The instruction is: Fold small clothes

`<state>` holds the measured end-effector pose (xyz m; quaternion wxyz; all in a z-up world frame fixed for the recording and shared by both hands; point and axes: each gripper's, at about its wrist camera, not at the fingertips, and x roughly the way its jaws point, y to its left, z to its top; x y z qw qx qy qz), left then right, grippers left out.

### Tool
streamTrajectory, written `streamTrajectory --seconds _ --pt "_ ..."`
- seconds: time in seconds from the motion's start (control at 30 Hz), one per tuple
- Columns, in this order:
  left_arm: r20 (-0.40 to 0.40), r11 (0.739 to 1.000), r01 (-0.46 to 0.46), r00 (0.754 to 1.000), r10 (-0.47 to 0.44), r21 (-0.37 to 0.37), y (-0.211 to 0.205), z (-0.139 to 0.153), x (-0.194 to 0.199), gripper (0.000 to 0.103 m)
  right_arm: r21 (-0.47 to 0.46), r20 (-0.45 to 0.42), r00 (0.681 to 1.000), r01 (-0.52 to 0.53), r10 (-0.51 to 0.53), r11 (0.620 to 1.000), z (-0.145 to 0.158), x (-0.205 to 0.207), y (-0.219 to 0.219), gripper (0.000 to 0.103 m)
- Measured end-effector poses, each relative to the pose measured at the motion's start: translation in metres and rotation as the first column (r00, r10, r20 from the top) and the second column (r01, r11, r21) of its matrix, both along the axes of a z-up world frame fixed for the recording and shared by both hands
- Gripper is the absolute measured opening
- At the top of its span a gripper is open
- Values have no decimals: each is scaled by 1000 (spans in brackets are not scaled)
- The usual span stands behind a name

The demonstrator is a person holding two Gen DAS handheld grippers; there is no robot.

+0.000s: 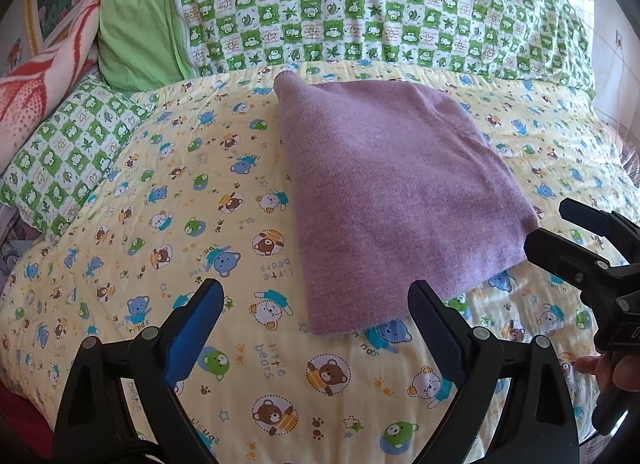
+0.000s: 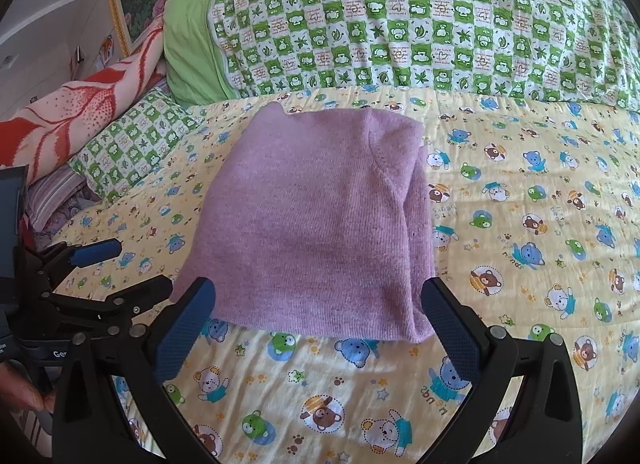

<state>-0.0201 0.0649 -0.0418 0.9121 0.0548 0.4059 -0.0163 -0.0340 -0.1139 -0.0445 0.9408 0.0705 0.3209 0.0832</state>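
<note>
Right wrist: folded purple garment [image 2: 312,223] just beyond spread right gripper [image 2: 318,304].

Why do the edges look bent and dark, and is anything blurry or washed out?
Both views are fisheye: black corners, and the bed curves. Left wrist view: glare top right, purple garment sharp, open left gripper near the lens. Right wrist view: even daylight, garment sharp, open right gripper.

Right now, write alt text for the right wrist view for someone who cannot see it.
A folded purple knit garment lies on a yellow quilt printed with cartoon bears, just beyond the open right gripper, which holds nothing. The left gripper sits at the left edge, and a green-and-white checked blanket lies behind.
</note>
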Motion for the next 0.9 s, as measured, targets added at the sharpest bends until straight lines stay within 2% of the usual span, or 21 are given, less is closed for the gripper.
streamTrajectory --seconds 0.9 --pt "2 1000 -9 1000 9 -15 -7 4 2 94 5 0 1000 11 -11 1000 3 7 -8 103"
